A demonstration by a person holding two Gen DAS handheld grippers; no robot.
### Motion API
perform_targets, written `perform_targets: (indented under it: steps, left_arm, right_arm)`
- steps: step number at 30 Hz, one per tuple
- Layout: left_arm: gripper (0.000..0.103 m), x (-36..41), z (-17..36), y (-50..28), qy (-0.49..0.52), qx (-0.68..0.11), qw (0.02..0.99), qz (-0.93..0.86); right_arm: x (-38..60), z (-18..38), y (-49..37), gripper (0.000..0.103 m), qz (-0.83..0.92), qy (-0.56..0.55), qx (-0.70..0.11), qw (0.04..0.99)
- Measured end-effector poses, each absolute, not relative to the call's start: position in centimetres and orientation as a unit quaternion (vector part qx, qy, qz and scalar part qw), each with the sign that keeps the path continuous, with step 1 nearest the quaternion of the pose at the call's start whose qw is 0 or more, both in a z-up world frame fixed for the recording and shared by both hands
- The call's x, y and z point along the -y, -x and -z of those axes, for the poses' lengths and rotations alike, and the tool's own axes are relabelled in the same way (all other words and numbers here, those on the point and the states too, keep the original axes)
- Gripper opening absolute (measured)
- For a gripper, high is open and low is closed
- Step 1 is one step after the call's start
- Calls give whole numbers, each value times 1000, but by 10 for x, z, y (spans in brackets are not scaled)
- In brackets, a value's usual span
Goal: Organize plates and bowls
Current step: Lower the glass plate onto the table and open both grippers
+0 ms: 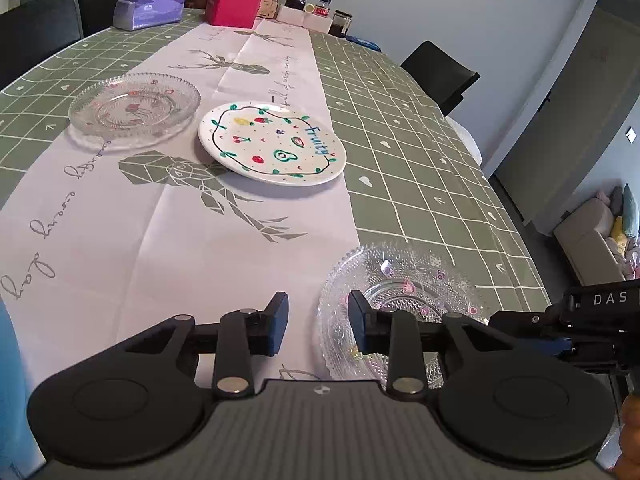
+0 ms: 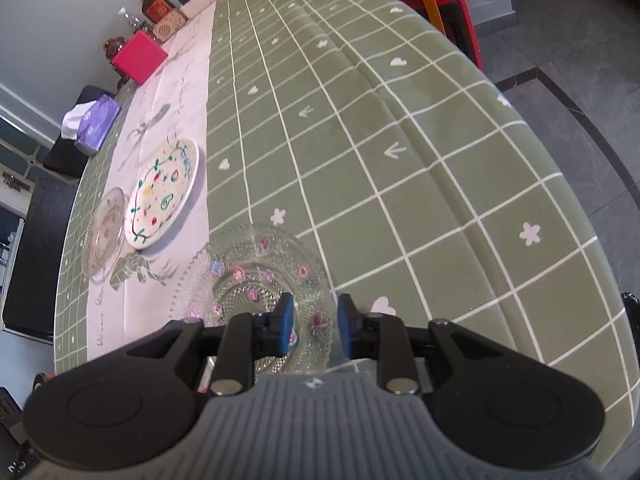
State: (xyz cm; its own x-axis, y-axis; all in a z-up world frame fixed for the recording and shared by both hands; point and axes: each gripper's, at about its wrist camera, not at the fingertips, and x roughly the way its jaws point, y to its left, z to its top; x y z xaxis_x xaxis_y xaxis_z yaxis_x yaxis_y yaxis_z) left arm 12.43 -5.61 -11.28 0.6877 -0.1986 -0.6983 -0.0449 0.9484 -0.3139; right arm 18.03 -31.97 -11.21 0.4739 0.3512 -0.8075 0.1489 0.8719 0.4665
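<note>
Both grippers tilt down over the near glass plate (image 1: 404, 300). The left gripper (image 1: 318, 322) stands spread astride its edge. The right gripper (image 2: 314, 326) is parted around the rim, seemingly not pinching.

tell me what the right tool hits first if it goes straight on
Probably the near glass plate: its rim lies between the open right tool fingers. Depth is unclear.

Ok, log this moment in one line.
left gripper: open, rim between | right gripper: open, rim between | near glass plate: on table | Fruity plate: untouched
</note>
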Motion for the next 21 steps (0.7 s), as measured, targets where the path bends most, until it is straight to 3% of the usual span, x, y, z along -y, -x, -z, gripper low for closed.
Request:
perform_targets:
  steps: [10, 21]
  left_arm:
    - [54, 64, 64, -106, 113, -341, 930, 82]
    - [54, 18, 4, -114, 33, -414, 895, 160]
  right_arm:
    - [307, 88, -172, 43, -95, -213, -445, 865]
    - [282, 73, -168, 48, -109, -158, -393, 899]
